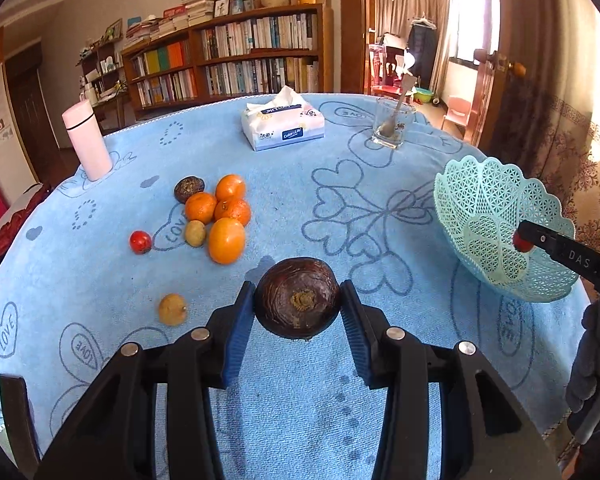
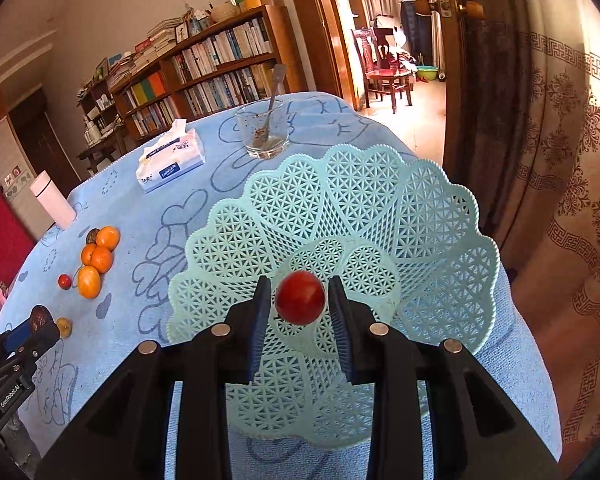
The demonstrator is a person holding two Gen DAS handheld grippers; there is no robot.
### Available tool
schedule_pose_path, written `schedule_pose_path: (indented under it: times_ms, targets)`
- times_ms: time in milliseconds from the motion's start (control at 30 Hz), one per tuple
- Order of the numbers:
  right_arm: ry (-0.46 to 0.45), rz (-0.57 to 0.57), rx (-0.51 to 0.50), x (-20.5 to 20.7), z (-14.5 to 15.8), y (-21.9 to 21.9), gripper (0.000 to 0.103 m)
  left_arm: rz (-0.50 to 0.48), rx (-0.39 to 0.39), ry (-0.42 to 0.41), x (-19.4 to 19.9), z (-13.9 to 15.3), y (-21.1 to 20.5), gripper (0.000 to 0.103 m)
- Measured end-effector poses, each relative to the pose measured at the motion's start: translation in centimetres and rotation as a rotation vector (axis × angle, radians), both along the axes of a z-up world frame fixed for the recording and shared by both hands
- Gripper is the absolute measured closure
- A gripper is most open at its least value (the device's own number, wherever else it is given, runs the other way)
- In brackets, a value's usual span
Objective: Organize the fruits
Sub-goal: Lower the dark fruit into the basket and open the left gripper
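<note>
Blue towelling cloth with heart outlines, covering the table; bookcase behind. Mint lattice basket, at the table's right edge. Left gripper: pads clamped on a dark brown round fruit, above the cloth. Right gripper: over the basket, pads standing just clear of a small red fruit between them. Oranges, clustered on the cloth's left part; a second red fruit beside them.
</note>
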State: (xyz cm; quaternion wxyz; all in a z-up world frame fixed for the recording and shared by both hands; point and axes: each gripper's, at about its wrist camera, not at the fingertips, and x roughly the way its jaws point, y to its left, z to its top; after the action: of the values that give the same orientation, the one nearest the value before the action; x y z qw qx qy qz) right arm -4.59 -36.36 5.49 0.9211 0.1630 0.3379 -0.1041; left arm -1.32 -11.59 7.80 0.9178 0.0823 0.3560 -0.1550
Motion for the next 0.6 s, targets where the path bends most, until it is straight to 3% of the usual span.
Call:
schedule_pose_path:
  times_ms: [100,600]
  targets:
    - [-0.008,-0.045,-0.030,-0.4,-0.1,-0.9,0.054,-0.037,0.002,-0.001,0.2,0.2,-2.0,0.059]
    - [-0.042,-0.164,-0.259,-1.3,0.9,-1.6,0.047,-0.217,-0.010,0.017,2.2,0.0,-11.7,0.059]
